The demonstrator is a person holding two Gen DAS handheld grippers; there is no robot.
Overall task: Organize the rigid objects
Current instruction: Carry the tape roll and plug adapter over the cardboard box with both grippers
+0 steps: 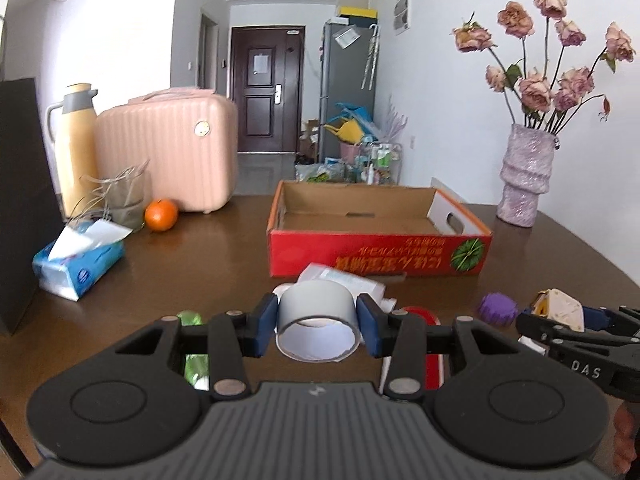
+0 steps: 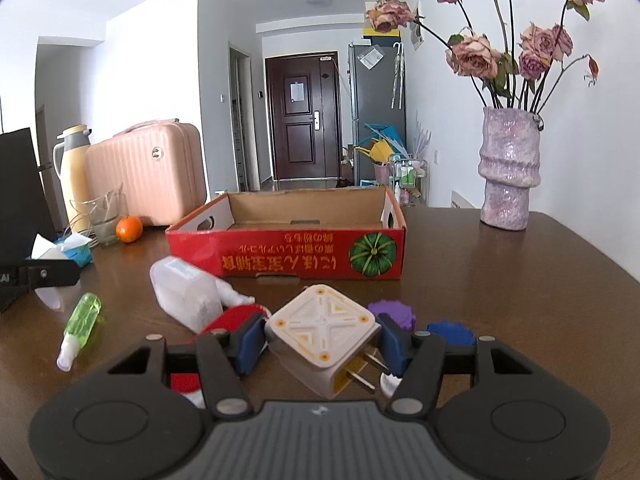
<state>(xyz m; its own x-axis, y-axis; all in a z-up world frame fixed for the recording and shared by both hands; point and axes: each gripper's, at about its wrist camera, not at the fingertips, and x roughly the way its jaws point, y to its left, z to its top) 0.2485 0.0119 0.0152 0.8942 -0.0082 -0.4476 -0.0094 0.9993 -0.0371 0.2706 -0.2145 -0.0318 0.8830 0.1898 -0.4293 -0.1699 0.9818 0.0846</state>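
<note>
My left gripper (image 1: 317,322) is shut on a grey roll of tape (image 1: 317,312), lifted a little above the brown table. My right gripper (image 2: 320,342) is shut on a cream cube plug adapter (image 2: 322,330) with its metal prongs pointing lower right; the same adapter (image 1: 558,310) shows at the right of the left wrist view. Behind both stands an open red cardboard box (image 1: 380,254) (image 2: 288,254), with nothing visible inside. On the table lie a white plastic container (image 2: 186,294), a green spray bottle (image 2: 82,322), a purple ridged cap (image 2: 392,312), a blue cap (image 2: 452,332) and a red object (image 2: 232,320).
At the back left stand a pink suitcase (image 1: 168,152), a yellow thermos (image 1: 74,144), a glass with straws (image 1: 124,200), an orange (image 1: 161,215) and a tissue pack (image 1: 78,268). A purple vase with dried roses (image 2: 508,168) stands at the back right. A black panel (image 1: 20,200) borders the left.
</note>
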